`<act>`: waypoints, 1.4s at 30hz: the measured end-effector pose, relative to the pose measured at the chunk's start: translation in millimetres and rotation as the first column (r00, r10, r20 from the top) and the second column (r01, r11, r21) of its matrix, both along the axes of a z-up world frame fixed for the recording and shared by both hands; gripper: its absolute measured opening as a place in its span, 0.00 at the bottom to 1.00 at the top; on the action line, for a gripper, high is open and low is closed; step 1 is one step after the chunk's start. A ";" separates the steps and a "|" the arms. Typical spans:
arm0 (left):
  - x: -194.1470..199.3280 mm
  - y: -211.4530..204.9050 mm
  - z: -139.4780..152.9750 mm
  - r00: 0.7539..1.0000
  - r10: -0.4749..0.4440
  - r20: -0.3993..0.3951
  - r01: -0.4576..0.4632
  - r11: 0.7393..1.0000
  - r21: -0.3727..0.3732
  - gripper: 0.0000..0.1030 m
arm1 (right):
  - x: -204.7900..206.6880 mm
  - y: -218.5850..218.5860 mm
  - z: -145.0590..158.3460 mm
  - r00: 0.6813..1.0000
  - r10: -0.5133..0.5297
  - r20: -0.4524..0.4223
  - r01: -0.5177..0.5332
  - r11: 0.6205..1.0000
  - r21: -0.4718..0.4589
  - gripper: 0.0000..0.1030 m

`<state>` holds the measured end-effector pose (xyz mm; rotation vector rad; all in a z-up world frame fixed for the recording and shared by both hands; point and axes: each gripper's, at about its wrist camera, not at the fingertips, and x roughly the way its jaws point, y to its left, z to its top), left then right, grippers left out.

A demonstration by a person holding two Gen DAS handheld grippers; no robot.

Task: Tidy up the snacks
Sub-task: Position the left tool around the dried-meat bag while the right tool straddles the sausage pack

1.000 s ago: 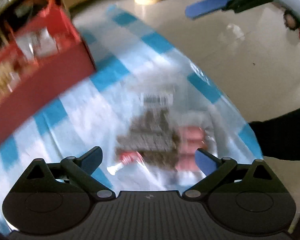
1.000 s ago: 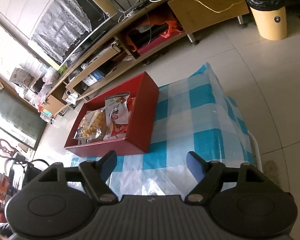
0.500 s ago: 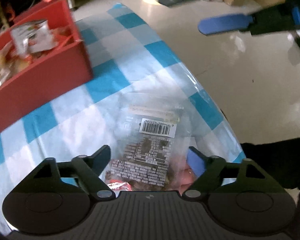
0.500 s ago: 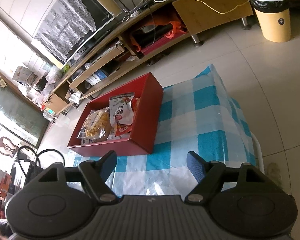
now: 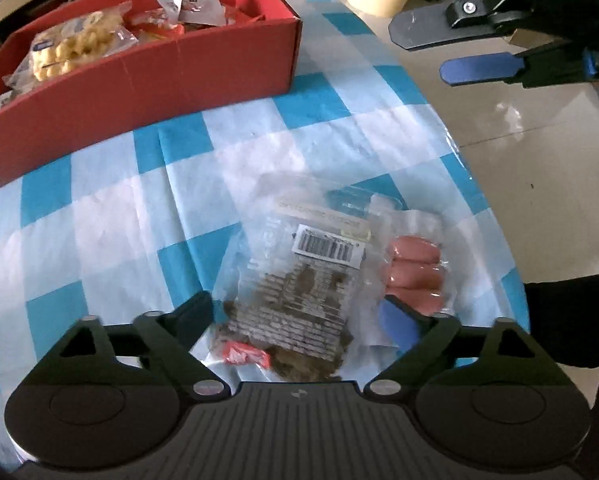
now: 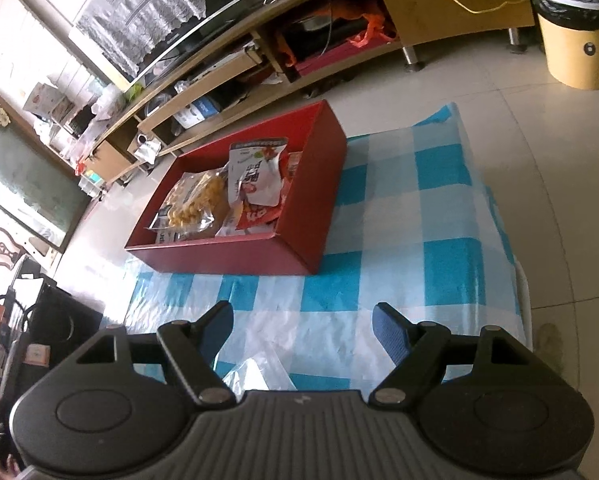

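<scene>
- Left gripper (image 5: pixel 299 312) aimed steeply down, jaws opening – clear sausage packet (image 5: pixel 327 276) lying flat between them on the blue-checked tablecloth (image 5: pixel 111 216), pads not pressing it.
- Right gripper (image 6: pixel 303 324) held apart, nothing gripped, above the cloth's near edge.
- Red box (image 6: pixel 319 184) of snack bags – beyond, near the packet, not touching.

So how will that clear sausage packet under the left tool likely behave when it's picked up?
The sausage packet is thin clear film lying flat, so it will probably flop and sag. The sausages sit on one side, so it may hang lopsided. Its glossy film looks slippery between the opening left tool.
</scene>
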<state>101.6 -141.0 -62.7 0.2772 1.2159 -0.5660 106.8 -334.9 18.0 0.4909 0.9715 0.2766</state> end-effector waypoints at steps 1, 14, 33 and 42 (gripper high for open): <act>1.3 -1.9 -2.9 1.000 -0.016 -0.004 0.016 1.000 0.011 0.96 | 0.4 0.7 -0.2 1.000 0.004 -0.001 -0.004 1.000 -0.001 0.74; -14.6 15.1 2.7 0.996 0.049 0.068 -0.051 0.998 0.028 0.81 | -8.6 5.6 -9.8 0.999 0.011 -0.036 -0.012 1.000 -0.022 0.74; -13.7 78.1 19.5 0.974 0.225 0.036 -0.221 0.971 -0.087 0.82 | -63.0 83.3 -55.8 0.991 0.001 -0.137 -0.025 0.984 -0.174 0.98; -15.8 84.4 2.6 0.970 0.240 0.035 -0.239 0.971 -0.029 0.86 | -71.4 101.7 -59.1 0.994 0.054 -0.090 -0.076 0.963 -0.258 1.00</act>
